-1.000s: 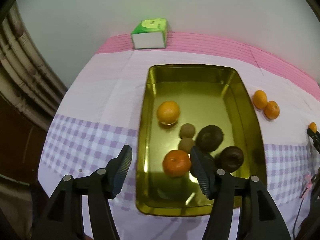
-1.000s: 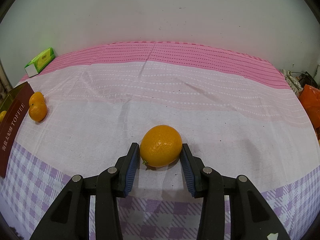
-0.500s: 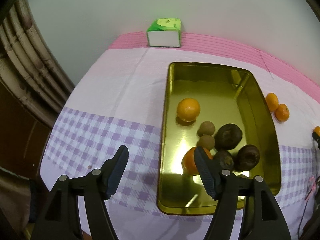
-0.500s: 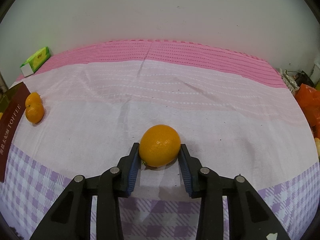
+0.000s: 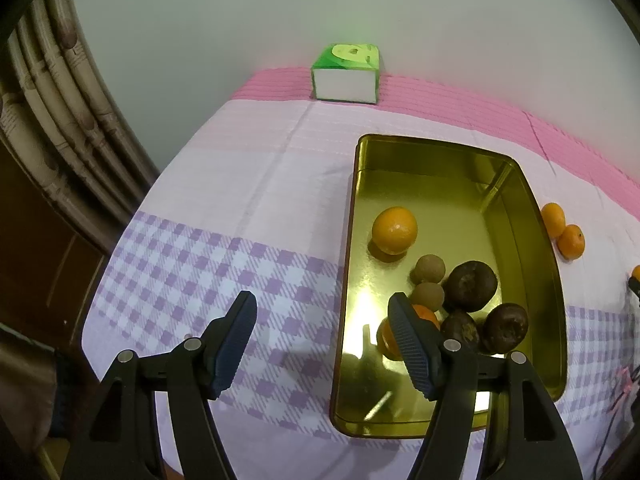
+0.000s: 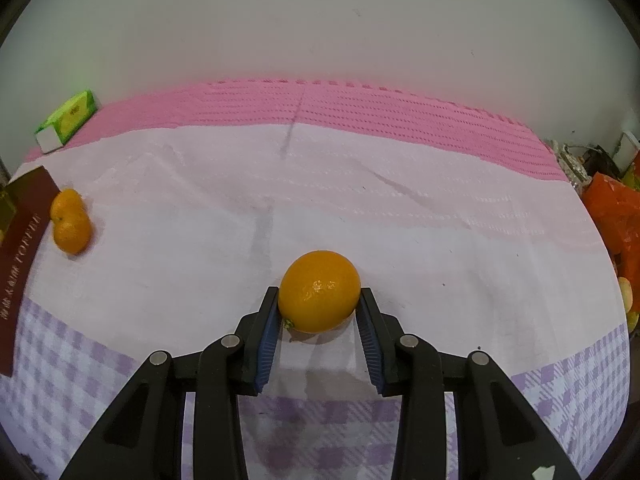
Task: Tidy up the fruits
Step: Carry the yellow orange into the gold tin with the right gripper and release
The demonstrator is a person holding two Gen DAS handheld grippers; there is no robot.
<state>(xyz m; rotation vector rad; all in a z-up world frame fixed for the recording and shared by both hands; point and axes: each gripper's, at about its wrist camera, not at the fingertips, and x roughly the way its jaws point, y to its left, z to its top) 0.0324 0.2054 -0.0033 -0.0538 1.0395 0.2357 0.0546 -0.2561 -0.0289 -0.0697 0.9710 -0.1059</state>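
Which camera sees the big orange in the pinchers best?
The right wrist view: the orange fills the middle, clamped between the right gripper's pads. The left wrist view shows only a sliver of it at its right edge, beyond the gold tray.

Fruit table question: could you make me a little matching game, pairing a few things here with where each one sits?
Things:
1. big round orange
2. dark brown round fruits
3. green and white tissue box
4. pair of small tangerines

Places:
A. inside the gold metal tray
B. cloth beside the tray
C. between the right gripper fingers
D. by the wall

Pairs: 1-C, 2-A, 3-D, 4-B
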